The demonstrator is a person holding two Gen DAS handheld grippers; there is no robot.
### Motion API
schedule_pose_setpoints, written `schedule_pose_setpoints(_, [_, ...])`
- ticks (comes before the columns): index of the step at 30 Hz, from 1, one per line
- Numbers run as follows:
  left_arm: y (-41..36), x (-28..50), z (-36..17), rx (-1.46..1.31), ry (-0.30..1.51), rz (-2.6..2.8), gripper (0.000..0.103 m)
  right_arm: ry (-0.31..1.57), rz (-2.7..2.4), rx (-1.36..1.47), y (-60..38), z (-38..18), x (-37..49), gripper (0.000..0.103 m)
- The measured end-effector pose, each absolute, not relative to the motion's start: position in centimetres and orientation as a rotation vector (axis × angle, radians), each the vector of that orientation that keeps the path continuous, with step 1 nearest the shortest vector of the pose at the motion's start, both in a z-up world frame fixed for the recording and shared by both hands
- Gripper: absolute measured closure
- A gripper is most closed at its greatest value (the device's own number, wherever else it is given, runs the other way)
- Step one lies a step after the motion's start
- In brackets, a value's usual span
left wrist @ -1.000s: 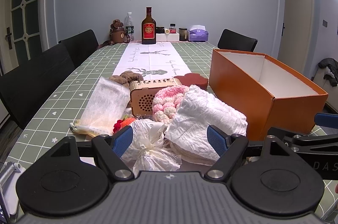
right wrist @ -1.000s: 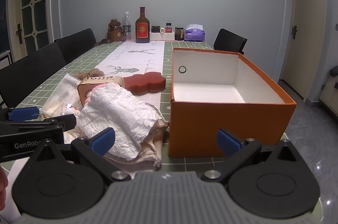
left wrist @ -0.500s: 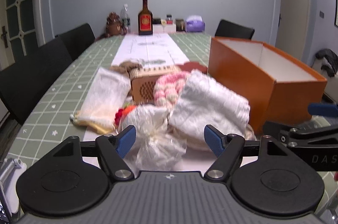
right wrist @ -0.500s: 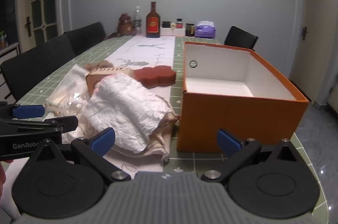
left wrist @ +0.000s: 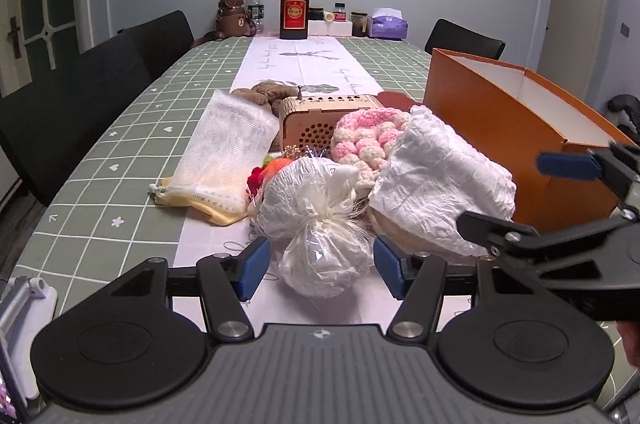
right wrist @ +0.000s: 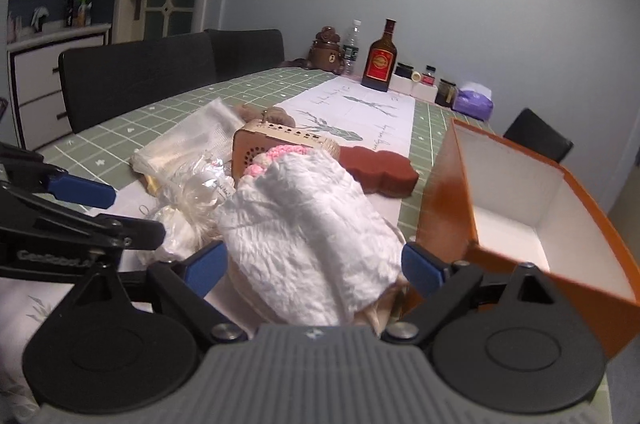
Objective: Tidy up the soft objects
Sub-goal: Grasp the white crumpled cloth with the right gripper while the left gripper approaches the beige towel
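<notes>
The orange box (right wrist: 532, 192) stood open-topped and empty at the right of the pile. The crinkled white cloth bundle (right wrist: 308, 232) lay directly between the right gripper (right wrist: 310, 270) jaws, long axis running away from it; jaws had just been closing, spread, pads not seen pressing. The tied clear plastic bag (left wrist: 320, 224), soft and rounded, sat between the left gripper (left wrist: 320, 264) jaws, likewise closing, pads beside it.

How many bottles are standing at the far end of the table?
2: a dark glass bottle with a red label at the head of the white runner, and a clear plastic water bottle just left of it. Small jars beside them aren't counted.
</notes>
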State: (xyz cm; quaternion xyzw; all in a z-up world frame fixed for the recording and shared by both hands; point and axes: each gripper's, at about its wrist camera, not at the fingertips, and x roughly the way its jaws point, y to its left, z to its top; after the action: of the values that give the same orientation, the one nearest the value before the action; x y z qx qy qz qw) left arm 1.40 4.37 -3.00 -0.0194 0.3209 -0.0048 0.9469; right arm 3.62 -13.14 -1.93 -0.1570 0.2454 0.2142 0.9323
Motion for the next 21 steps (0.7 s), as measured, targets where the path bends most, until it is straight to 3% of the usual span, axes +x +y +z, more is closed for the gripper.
schedule_pose_setpoints(13, [5.8,2.8,-2.9,-0.162,0.655,-0.052,0.032,0.537,0.56,-0.46,-10.9,-4.1,8.8,0.005])
schedule_pose_setpoints(15, [5.6,2.8,-2.8,-0.158,0.652,-0.053,0.032,0.569,0.566,-0.433,-10.9,-4.4,9.1,0.01])
schedule_pose_setpoints(16, [5.6,2.8,-2.8,-0.158,0.649,-0.053,0.032,0.591,0.57,-0.418,-10.9,-4.5,9.2,0.02])
schedule_pose_setpoints(18, [5.6,2.7,-2.6,-0.159,0.642,-0.052,0.032,0.611,0.567,-0.393,-11.1,-4.7,9.2,0.029])
schedule_pose_setpoints(21, [5.5,2.4,-2.3,-0.156,0.629,-0.05,0.032,0.603,0.557,-0.386,-11.7,-4.4,8.6,0.053])
